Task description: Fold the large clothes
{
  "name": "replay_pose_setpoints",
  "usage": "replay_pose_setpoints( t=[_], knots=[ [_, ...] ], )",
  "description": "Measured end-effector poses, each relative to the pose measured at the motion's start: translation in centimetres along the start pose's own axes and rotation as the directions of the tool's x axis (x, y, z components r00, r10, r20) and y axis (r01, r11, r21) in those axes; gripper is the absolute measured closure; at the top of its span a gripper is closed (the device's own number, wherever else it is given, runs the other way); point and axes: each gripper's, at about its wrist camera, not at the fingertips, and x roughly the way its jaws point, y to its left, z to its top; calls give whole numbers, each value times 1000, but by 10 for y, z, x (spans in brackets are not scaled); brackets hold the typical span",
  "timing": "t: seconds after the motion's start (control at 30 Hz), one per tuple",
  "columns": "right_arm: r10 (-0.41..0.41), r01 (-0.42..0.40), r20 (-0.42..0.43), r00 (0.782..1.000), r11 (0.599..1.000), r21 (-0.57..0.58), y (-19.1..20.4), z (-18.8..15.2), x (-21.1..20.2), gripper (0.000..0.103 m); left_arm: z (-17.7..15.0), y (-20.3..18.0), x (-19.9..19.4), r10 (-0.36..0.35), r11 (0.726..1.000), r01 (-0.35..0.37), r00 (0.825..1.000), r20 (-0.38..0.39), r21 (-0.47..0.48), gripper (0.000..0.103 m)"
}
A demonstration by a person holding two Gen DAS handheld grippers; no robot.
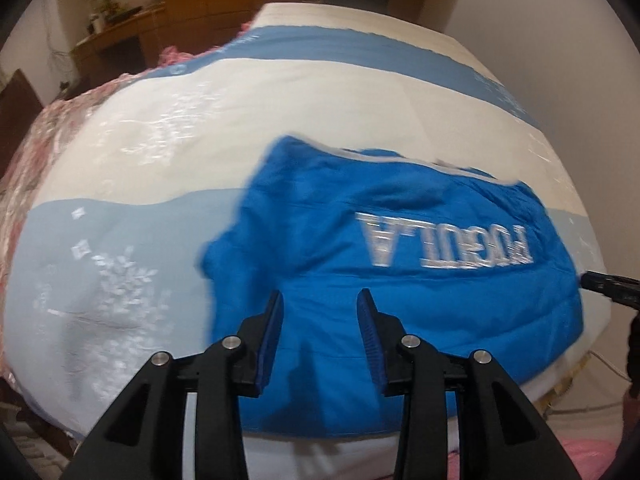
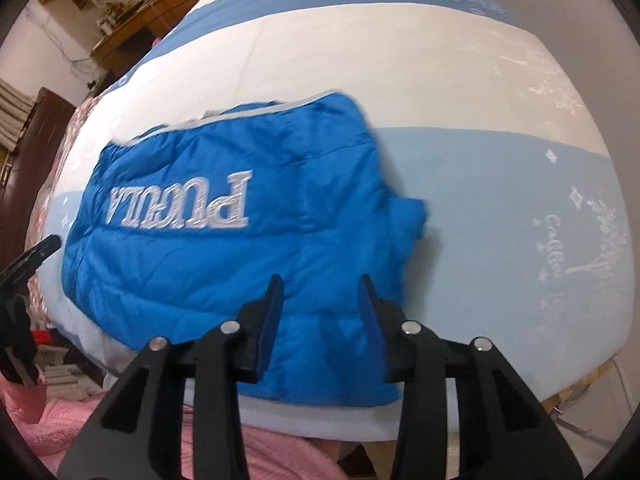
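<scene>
Lying flat on the bed is a big blue jacket, puffy and folded over into a chunky shape. It rests on a bed cover with wide stripes of white, light blue and darker blue, and the cover has little white flowers and stars printed on it. Big white letters run across the jacket, and they look upside down from both cameras. A thin white edge shows along the far side of the jacket. The left tool hangs over the near part of the jacket, with its two black fingers partly apart and blue pads on the inside. Nothing is pinched between them; the jacket is only seen through the gap. The right tool looks the same: its fingers are partly apart, over the near part of the jacket, and they hold nothing. In the left camera, the tip of the right tool pokes in at the right edge, just beside the jacket. In the right camera, the tip of the left tool pokes in at the left edge. Something pink and fuzzy sits at the near edge of the bed, low in the picture. Brown wooden cupboards and a white wall stand behind the bed. Both pictures are a bit blurry.
</scene>
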Motion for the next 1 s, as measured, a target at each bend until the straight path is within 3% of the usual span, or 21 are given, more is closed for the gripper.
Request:
replay_pose_setpoints(
  t=[0.17,0.3,0.6,0.83,1.0],
  knots=[
    [-11,12,-45,999,1000,11,1,-7,21,68,-8,-24,23,-15,1000,16,999,-48,12,65],
    [-23,25,-65,998,999,22,-6,-11,39,73,-20,-22,48,6,1000,-6,994,-110,2,65],
    [-7,10,-71,997,999,34,-11,-17,60,74,-29,-21,62,9,1000,-7,996,-87,24,64],
    [12,-9,-68,998,998,54,-16,-15,35,72,-23,-17,46,21,1000,-20,994,-104,12,64],
    [-18,20,-21,1000,996,82,-33,-1,9,72,-12,17,5,92,995,-93,996,-5,-28,43]
  ],
)
